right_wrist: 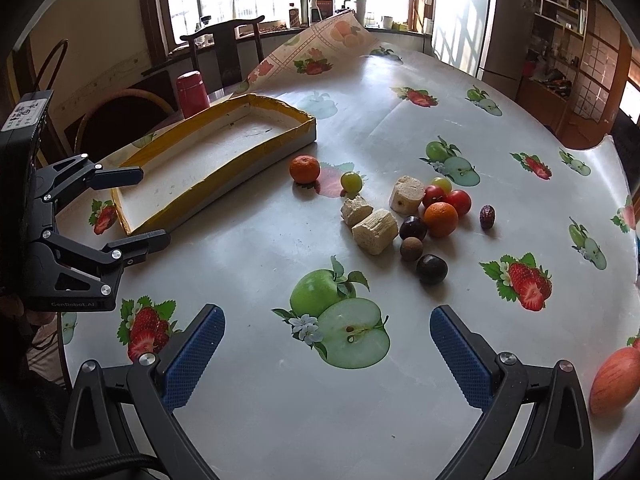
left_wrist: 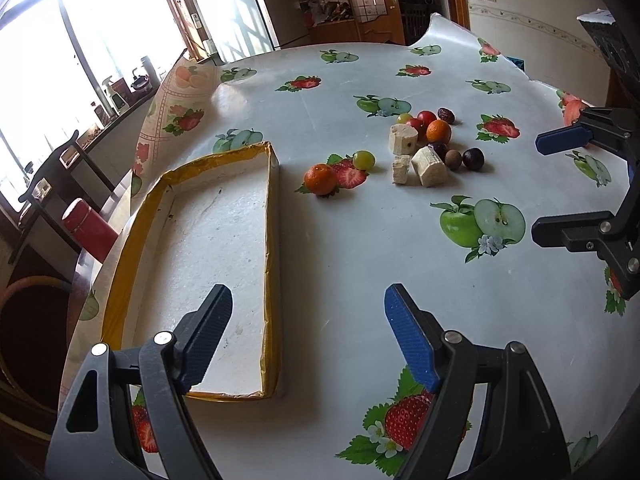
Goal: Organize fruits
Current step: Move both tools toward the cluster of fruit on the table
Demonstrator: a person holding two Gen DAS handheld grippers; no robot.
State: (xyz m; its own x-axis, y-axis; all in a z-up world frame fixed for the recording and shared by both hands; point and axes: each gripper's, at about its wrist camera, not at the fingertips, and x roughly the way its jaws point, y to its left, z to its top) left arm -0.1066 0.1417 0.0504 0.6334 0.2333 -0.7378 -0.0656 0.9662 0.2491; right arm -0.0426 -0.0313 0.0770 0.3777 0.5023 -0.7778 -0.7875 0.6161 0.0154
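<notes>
A round table (right_wrist: 400,420) wears a fruit-print cloth. A long white tray (left_wrist: 208,240) with a yellow rim lies empty toward its left side. The left gripper (left_wrist: 308,340) hangs over the tray's near corner, jaws wide apart, holding nothing. The right gripper (right_wrist: 326,354) hangs over bare cloth, jaws likewise apart and empty. The fruits (right_wrist: 416,216) sit loose mid-table, right of the tray: a mandarin (right_wrist: 305,169) and a grape (right_wrist: 351,181) nearest it, the rest clustered around pale chunks (right_wrist: 375,231).
</notes>
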